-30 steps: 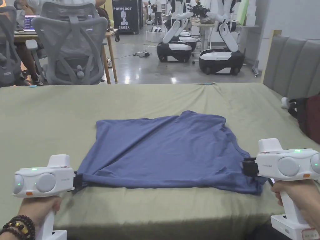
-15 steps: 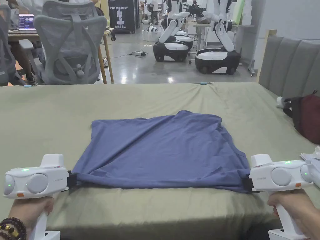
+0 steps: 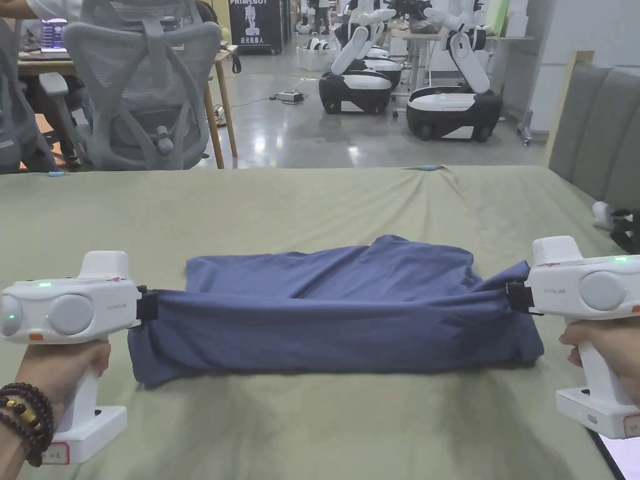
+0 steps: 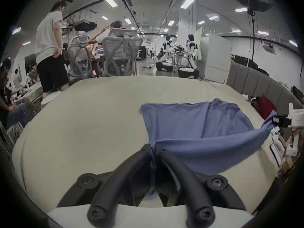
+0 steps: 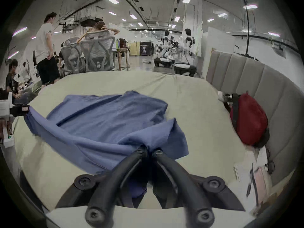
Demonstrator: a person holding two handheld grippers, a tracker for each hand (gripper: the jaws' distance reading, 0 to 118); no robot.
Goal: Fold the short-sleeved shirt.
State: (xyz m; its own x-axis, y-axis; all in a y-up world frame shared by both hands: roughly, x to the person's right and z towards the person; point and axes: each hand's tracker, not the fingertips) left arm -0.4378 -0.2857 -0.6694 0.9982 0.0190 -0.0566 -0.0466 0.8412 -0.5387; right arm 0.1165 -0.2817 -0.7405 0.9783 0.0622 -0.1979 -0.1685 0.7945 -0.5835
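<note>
Blue short-sleeved shirt [image 3: 337,306] lies at the centre of the olive-covered bed [image 3: 312,206]. Its far portion rests flat; its near edge is raised clear of the cover and drawn taut between the two tools, with slack cloth hanging below that line.

Left gripper [image 3: 147,304], at 9 o'clock of the garment: jaws closed on the near-left corner, cloth pinched between the tips in the left gripper view [image 4: 152,149].

Right gripper [image 3: 516,296], at 3 o'clock: jaws likewise clamped on the near-right corner, confirmed in the right gripper view [image 5: 148,150].

Assessment: a fold of the near edge toward 12 o'clock appears under way, not completed. The raised edge has yet to be laid on the far portion. Whether earlier folds exist cannot be determined; creases remain.

Surroundings: a red bag [image 5: 250,121] at 3 o'clock, well apart.
</note>
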